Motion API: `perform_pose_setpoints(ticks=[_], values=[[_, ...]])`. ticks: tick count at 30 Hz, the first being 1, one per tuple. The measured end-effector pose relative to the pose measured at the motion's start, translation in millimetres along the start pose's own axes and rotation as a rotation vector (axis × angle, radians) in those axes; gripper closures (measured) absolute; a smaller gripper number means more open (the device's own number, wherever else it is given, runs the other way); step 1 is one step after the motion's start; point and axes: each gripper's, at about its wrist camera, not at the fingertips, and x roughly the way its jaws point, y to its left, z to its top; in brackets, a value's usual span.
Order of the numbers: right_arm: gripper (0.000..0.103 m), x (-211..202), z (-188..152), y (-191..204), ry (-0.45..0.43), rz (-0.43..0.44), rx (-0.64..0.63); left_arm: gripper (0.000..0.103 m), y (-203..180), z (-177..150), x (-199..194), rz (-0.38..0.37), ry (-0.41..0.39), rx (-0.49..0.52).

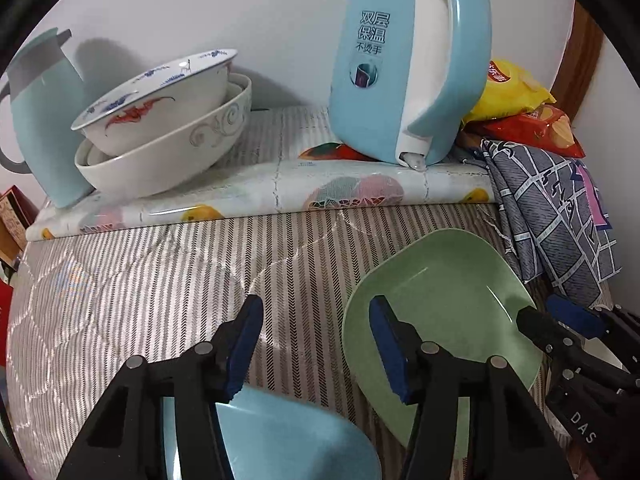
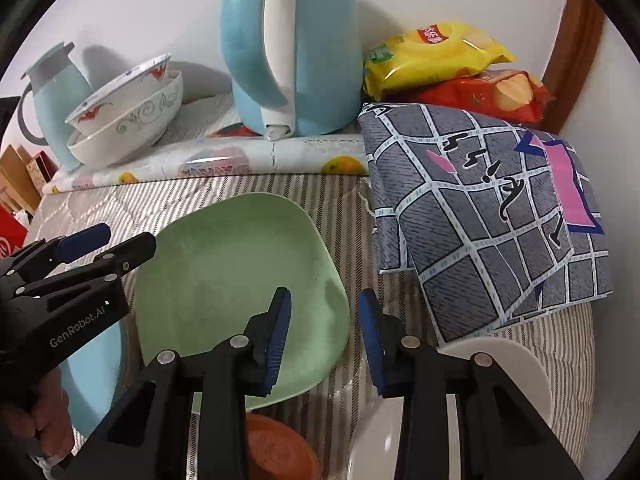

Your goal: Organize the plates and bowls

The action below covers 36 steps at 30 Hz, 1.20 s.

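Observation:
A pale green square plate (image 1: pixel 444 304) (image 2: pixel 224 280) lies on the striped cloth. My left gripper (image 1: pixel 316 344) (image 2: pixel 112 244) straddles its left rim, one pad over the plate and the other over the cloth, jaws open. My right gripper (image 2: pixel 324 336) (image 1: pixel 548 316) straddles its right rim, jaws apart and not pressing. A light blue plate (image 1: pixel 288 436) (image 2: pixel 96 368) lies under my left gripper. Low in the right wrist view are a white plate (image 2: pixel 504 364) and an orange dish (image 2: pixel 280 452). Stacked white patterned bowls (image 1: pixel 160 128) (image 2: pixel 128 120) stand at the back left.
A blue kettle (image 1: pixel 408 64) (image 2: pixel 292 48) and a pale blue jug (image 1: pixel 44 120) stand on the raised back ledge by the wall. Snack bags (image 2: pixel 440 52) sit at the back right above a grey checked cloth (image 2: pixel 500 220). A hand (image 2: pixel 44 436) holds the left gripper.

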Motion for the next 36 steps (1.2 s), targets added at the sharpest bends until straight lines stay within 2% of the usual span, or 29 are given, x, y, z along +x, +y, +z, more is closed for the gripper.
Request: perform_pose_setpoints(ticks=[12, 18, 21, 28, 36], values=[[0.077, 26.0, 4.4, 4.4, 0.065, -0.029, -0.023, 0.074, -7.1, 1.3, 25.7, -0.029, 0.053, 0.025], [0.088, 32.0, 6.2, 7.0, 0.062, -0.074, -0.038, 0.092, -10.7, 1.7, 33.2, -0.073, 0.051, 0.029], [0.093, 30.6, 5.9, 6.9, 0.040, -0.083, -0.045, 0.093, -16.7, 1.3, 33.0, -0.063, 0.032, 0.053], [0.094, 12.5, 4.3, -6.7, -0.003, -0.063, -0.017, 0.094, -13.6, 2.5, 16.4, -0.090, -0.001, 0.034], [0.094, -26.8, 9.1, -1.3, -0.086, -0.065, -0.013, 0.094, -6.5, 2.5, -24.1, -0.086, -0.061, 0.024]])
